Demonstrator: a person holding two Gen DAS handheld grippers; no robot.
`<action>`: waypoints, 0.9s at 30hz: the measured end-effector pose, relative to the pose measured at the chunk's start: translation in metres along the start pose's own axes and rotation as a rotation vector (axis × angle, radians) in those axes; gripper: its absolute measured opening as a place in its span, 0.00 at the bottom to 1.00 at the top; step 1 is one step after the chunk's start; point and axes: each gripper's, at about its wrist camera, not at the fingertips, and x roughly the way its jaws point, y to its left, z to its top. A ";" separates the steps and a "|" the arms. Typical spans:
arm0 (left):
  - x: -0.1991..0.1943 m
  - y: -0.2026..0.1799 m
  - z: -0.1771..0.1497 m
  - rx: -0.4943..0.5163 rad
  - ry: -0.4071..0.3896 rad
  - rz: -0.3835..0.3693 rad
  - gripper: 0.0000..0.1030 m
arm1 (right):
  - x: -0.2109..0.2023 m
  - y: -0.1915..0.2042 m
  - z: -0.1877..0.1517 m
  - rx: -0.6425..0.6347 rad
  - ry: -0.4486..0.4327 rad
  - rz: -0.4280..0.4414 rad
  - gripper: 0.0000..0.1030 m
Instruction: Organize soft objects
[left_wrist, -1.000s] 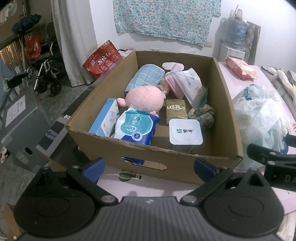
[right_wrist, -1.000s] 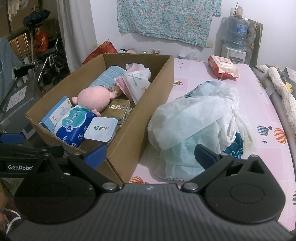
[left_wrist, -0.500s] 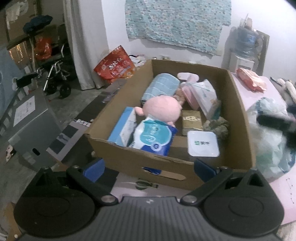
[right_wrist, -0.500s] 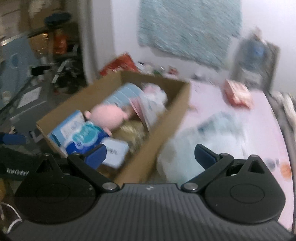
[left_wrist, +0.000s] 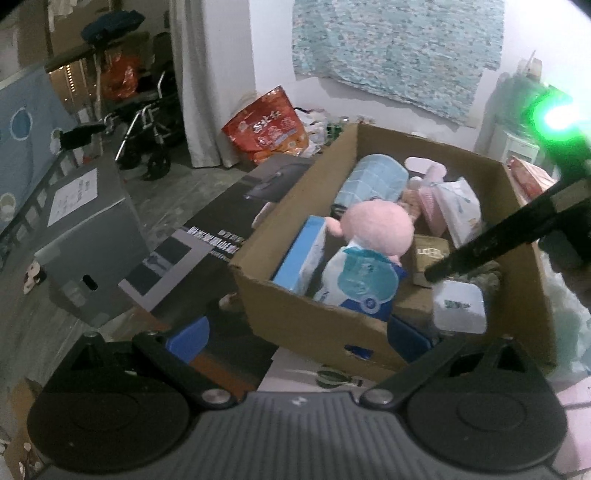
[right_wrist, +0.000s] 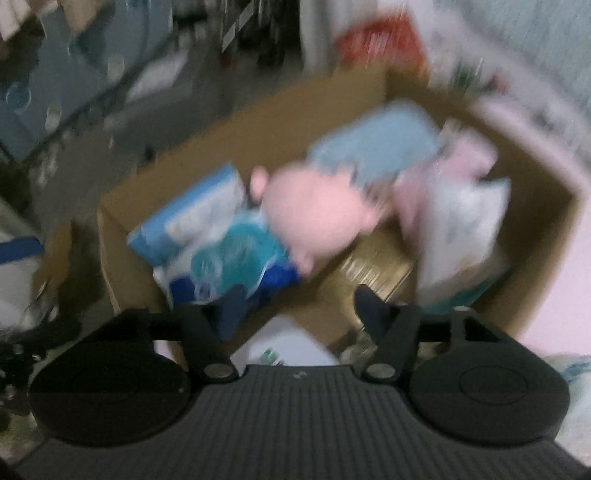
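1. Through the left wrist camera, we see our left gripper (left_wrist: 299, 338) with its blue fingers wide apart and nothing between them, hanging before the near wall of the cardboard box (left_wrist: 314, 325). Inside the box, a pink plush toy (left_wrist: 376, 229) lies on a blue-and-white soft pack (left_wrist: 360, 282), with a light blue pack (left_wrist: 301, 256) just left of it and a rolled blue towel (left_wrist: 373, 181) behind. A white tub (left_wrist: 458, 304) sits in the near right corner. The right gripper (left_wrist: 487, 245) reaches in over the box from the right, its tip above the tub.

2. Through the right wrist camera, heavily blurred, we look steeply down into the box (right_wrist: 125, 266). Our right gripper's (right_wrist: 299, 306) jaws are closing; nothing is pressed between them that we can make out, and the white tub (right_wrist: 284, 347) lies below the gap. The plush toy (right_wrist: 317, 218) rests mid-box, ahead of the fingers.
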 end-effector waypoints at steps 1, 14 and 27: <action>0.001 0.002 0.000 -0.006 0.003 0.002 1.00 | 0.011 -0.002 0.003 0.018 0.052 0.001 0.51; 0.007 0.013 -0.004 -0.033 0.027 0.001 1.00 | 0.015 0.028 -0.006 -0.248 0.172 -0.026 0.87; 0.006 0.006 -0.007 -0.030 0.035 -0.016 1.00 | 0.034 0.032 -0.015 -0.264 0.209 0.069 0.66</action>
